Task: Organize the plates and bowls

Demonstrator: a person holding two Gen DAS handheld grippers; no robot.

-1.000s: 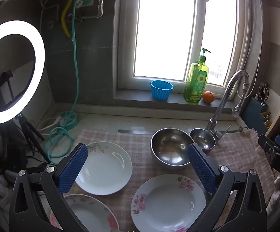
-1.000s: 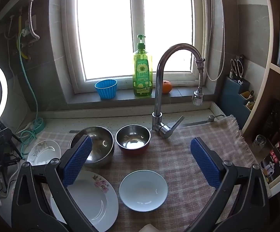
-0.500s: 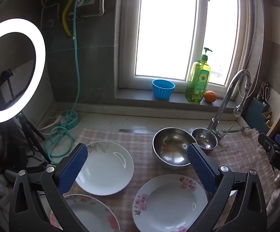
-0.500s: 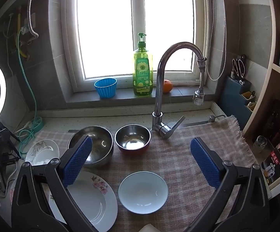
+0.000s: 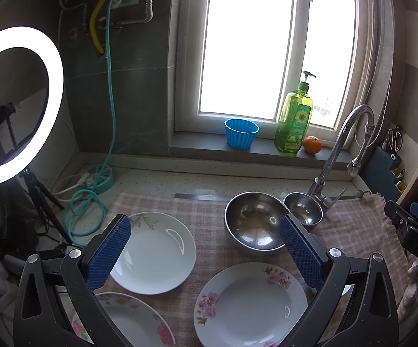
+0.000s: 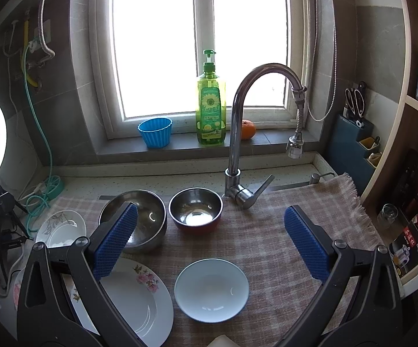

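Nothing stacked yet, by the look of it. Left of the faucet (image 6: 239, 133): large steel bowl (image 6: 139, 219), small steel bowl (image 6: 196, 214). In front: white bowl (image 6: 211, 289), floral plate (image 6: 139, 300). Further left: plain plate (image 5: 157, 253). Left gripper (image 5: 206, 257) and right gripper (image 6: 210, 247) agape, empty, hovering.

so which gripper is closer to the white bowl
Right. The right gripper hovers open just above the white bowl, which lies between its fingers. The left gripper is off to the bowl's left, over the plates.
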